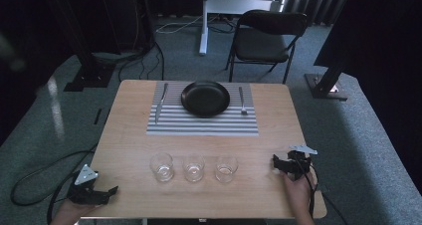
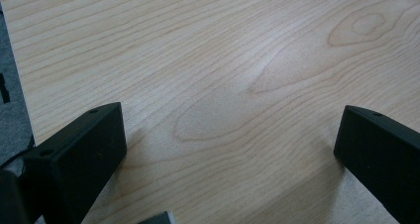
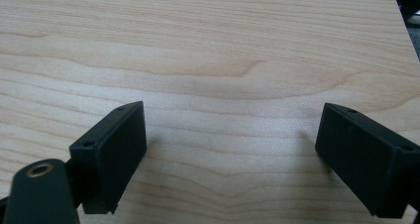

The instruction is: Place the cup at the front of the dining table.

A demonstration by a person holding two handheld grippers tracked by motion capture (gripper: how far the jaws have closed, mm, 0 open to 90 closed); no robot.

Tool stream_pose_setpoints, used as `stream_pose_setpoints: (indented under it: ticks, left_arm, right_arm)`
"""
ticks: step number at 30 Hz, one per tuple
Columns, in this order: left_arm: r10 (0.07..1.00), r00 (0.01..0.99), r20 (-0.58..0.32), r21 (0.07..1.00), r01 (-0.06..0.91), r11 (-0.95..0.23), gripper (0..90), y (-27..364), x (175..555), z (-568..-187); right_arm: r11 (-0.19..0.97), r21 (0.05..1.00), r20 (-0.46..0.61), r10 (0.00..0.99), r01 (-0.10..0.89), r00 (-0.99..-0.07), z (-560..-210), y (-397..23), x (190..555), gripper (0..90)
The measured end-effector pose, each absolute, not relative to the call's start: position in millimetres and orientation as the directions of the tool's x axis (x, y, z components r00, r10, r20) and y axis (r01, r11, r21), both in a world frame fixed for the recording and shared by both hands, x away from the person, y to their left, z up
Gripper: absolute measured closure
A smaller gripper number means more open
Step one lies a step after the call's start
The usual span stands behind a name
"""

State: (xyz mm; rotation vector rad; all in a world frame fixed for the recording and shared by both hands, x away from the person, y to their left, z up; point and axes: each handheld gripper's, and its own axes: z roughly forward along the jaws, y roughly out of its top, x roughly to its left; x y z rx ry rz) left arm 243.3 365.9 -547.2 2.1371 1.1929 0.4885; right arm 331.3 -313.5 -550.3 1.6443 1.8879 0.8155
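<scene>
Three clear glasses stand in a row near the table's front: left (image 1: 162, 166), middle (image 1: 193, 168), right (image 1: 226, 168). Farther back a black plate (image 1: 205, 98) sits on a striped placemat (image 1: 199, 124), with a knife (image 1: 160, 103) to its left and a fork (image 1: 242, 101) to its right. My left gripper (image 1: 94, 192) rests at the table's front left corner, open, with bare wood between its jaws (image 2: 230, 135). My right gripper (image 1: 290, 164) sits near the front right edge, also open over bare wood (image 3: 230, 135).
The wooden table (image 1: 129, 135) stands on grey carpet. A black chair (image 1: 268, 38) is behind the table. Cables (image 1: 35, 180) trail on the floor at the left, and dark stand bases sit at both back corners.
</scene>
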Motion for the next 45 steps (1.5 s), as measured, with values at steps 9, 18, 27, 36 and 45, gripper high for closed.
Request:
stream_pose_setpoints:
  ticks: [9, 18, 27, 36, 45]
  left_arm:
    - [0.85, 0.527, 0.013, 0.679, 0.62, -0.395, 0.0, 365, 244, -547]
    - [0.872, 0.49, 0.014, 0.678, 0.636, -0.368, 0.1, 365, 245, -546]
    - [0.87, 0.491, 0.027, 0.676, 0.632, -0.378, 0.8, 364, 245, -545]
    - [0.857, 0.514, 0.028, 0.682, 0.617, -0.392, 0.8, 357, 243, -541]
    - [0.835, 0.55, 0.018, 0.683, 0.604, -0.412, 0.9, 345, 243, -536]
  right_arm:
    - [0.09, 0.72, 0.013, 0.99, 0.688, -0.143, -550, -314, 331, 11.7]
    - [0.089, 0.72, 0.014, 0.99, 0.688, -0.142, -550, -313, 331, 11.7]
    - [0.089, 0.72, 0.013, 0.99, 0.688, -0.142, -550, -314, 331, 11.8]
    - [0.088, 0.72, 0.014, 0.99, 0.688, -0.142, -550, -313, 331, 11.8]
    - [0.089, 0.72, 0.014, 0.99, 0.688, -0.142, -550, -313, 331, 11.8]
